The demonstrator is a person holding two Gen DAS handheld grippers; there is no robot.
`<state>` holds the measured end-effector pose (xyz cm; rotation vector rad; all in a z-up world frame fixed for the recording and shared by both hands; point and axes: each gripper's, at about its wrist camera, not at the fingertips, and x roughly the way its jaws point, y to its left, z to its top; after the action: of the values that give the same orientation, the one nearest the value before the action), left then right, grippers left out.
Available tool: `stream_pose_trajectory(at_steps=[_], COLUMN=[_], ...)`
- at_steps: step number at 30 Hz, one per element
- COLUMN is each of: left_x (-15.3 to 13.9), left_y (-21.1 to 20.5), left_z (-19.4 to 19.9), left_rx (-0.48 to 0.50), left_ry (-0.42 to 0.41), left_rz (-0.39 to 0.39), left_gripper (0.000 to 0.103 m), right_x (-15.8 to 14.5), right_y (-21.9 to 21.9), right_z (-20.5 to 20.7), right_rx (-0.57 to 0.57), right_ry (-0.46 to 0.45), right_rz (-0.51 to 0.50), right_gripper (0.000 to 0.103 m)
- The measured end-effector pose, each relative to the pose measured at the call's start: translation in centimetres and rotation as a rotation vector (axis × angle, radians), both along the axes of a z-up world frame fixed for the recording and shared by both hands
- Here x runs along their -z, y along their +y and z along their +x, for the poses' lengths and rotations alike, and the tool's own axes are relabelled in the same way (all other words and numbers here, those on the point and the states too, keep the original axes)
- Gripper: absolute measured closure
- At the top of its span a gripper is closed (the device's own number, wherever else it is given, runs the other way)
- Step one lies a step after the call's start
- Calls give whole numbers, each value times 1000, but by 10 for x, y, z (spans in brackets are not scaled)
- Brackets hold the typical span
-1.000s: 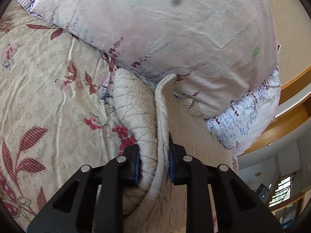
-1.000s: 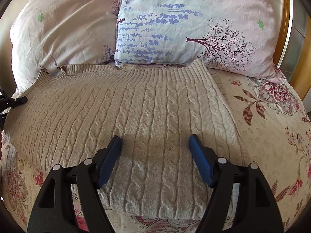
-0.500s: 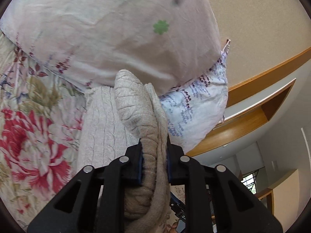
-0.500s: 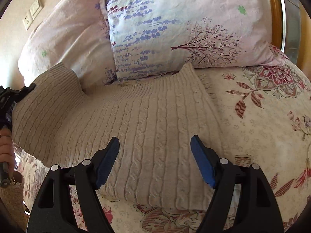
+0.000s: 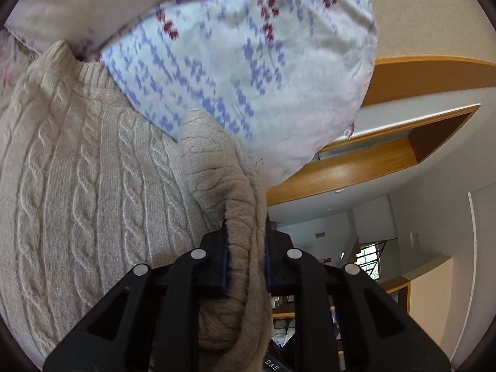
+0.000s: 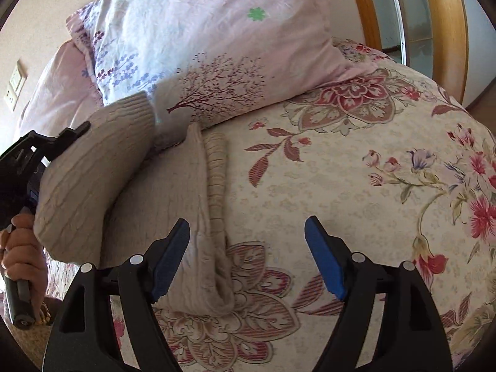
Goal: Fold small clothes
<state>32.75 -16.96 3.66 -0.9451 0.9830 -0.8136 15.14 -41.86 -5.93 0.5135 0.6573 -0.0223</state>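
Observation:
A beige cable-knit sweater [image 5: 77, 192] lies on the floral bed cover. My left gripper [image 5: 245, 248] is shut on a bunched edge of the sweater and holds it lifted over the rest of the garment. In the right wrist view the sweater [image 6: 173, 192] lies at the left with its lifted part [image 6: 90, 173] hanging from the left gripper [image 6: 40, 148], held by a hand. The ribbed hem [image 6: 217, 179] runs down its right edge. My right gripper [image 6: 248, 257] is open and empty, low over the sweater's right edge and the bed cover.
Two floral pillows [image 6: 217, 49] lean at the head of the bed, touching the sweater's far end. The floral bed cover [image 6: 356, 186] spreads to the right. A wooden frame [image 6: 449, 31] and wall stand beyond. A wall socket [image 6: 14, 83] is at the far left.
My left gripper has lifted the sweater's left side and carried it over toward the right, doubling the garment. My right gripper has shifted right, off the sweater's middle to its right edge.

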Motion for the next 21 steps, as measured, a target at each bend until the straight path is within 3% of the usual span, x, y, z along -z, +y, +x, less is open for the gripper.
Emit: stream_pose_trajectory(at_steps=[2, 5, 9, 12, 16, 18, 21], left_x=[18, 30, -5, -25, -28, -17, 3], left_y=[-22, -35, -7, 38, 93, 113, 133], left_z=[2, 2, -10, -26, -38, -43, -43], left_rx=[38, 115, 113, 58, -33, -70, -68], left_ry=[61, 125, -19, -123, -174, -166, -101], left_rz=[-6, -128, -96, 9, 215, 317, 375], left_gripper=[83, 83, 66, 54, 48, 47, 46], right_x=[2, 2, -1, -3, -4, -2, -1], right_y=[-8, -18, -33, -43, -44, -38, -27], right_z=[0, -4, -6, -1, 18, 29, 30], right_rx=[11, 24, 18, -8, -74, -90, -110], right_ry=[6, 3, -28, -57, -55, -25, 9], right_rz=[20, 52, 143, 250, 397, 434, 453], right_gripper=[25, 25, 25, 25, 27, 33, 40])
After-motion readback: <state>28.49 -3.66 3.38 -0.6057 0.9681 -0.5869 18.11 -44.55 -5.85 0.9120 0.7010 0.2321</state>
